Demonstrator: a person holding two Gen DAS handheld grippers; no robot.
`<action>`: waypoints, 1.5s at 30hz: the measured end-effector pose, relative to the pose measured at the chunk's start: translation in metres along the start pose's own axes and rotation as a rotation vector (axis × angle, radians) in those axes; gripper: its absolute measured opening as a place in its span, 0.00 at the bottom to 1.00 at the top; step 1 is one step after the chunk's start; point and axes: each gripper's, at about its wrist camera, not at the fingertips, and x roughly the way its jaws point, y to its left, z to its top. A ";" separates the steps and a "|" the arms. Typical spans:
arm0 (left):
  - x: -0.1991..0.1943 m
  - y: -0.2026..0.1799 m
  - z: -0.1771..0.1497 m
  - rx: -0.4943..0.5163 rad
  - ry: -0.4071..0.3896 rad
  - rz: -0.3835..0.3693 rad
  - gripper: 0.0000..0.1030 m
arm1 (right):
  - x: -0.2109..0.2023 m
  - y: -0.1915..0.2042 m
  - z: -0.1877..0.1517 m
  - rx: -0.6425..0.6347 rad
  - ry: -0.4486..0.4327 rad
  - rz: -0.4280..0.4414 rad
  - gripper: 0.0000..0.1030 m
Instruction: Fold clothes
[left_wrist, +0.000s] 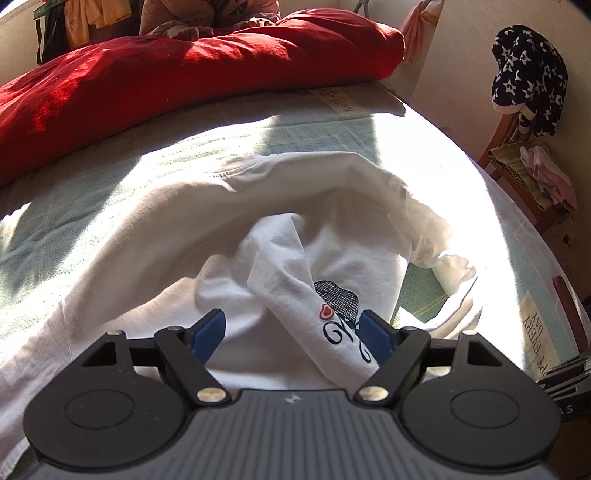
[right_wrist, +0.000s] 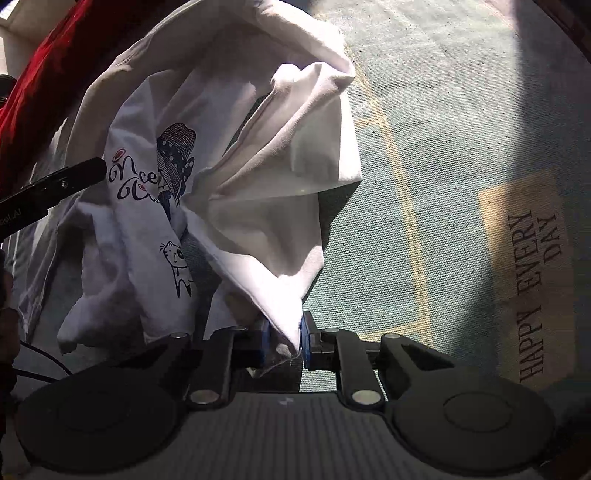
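Observation:
A crumpled white T-shirt (left_wrist: 155, 236) with a dark hat-and-lettering print (left_wrist: 338, 297) lies on the green bedsheet (left_wrist: 303, 129). My left gripper (left_wrist: 291, 334) is open just above it, and a printed fold of the shirt runs between its blue pads (left_wrist: 210, 330) without being pinched. My right gripper (right_wrist: 285, 341) is shut on an edge of the white T-shirt (right_wrist: 258, 206), lifting that part off the bedsheet (right_wrist: 424, 147). The left gripper's black finger (right_wrist: 59, 184) shows at the left of the right wrist view, next to the print (right_wrist: 173, 155).
A big red duvet (left_wrist: 177, 70) lies across the far side of the bed. A "HAPPY EVERY DAY" label (right_wrist: 532, 284) is sewn on the sheet to the right. A wooden chair (left_wrist: 517, 162) with a star-patterned garment (left_wrist: 528, 74) and folded cloths stands beside the bed.

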 end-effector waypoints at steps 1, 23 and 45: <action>-0.001 -0.002 0.001 -0.003 -0.002 0.002 0.78 | -0.007 -0.002 0.001 -0.016 -0.013 -0.024 0.17; -0.019 -0.049 0.029 0.027 -0.049 0.029 0.78 | -0.146 -0.120 0.056 -0.039 -0.313 -0.632 0.14; -0.018 -0.054 0.021 0.039 -0.028 0.052 0.78 | -0.104 -0.113 0.046 -0.252 -0.224 -0.610 0.13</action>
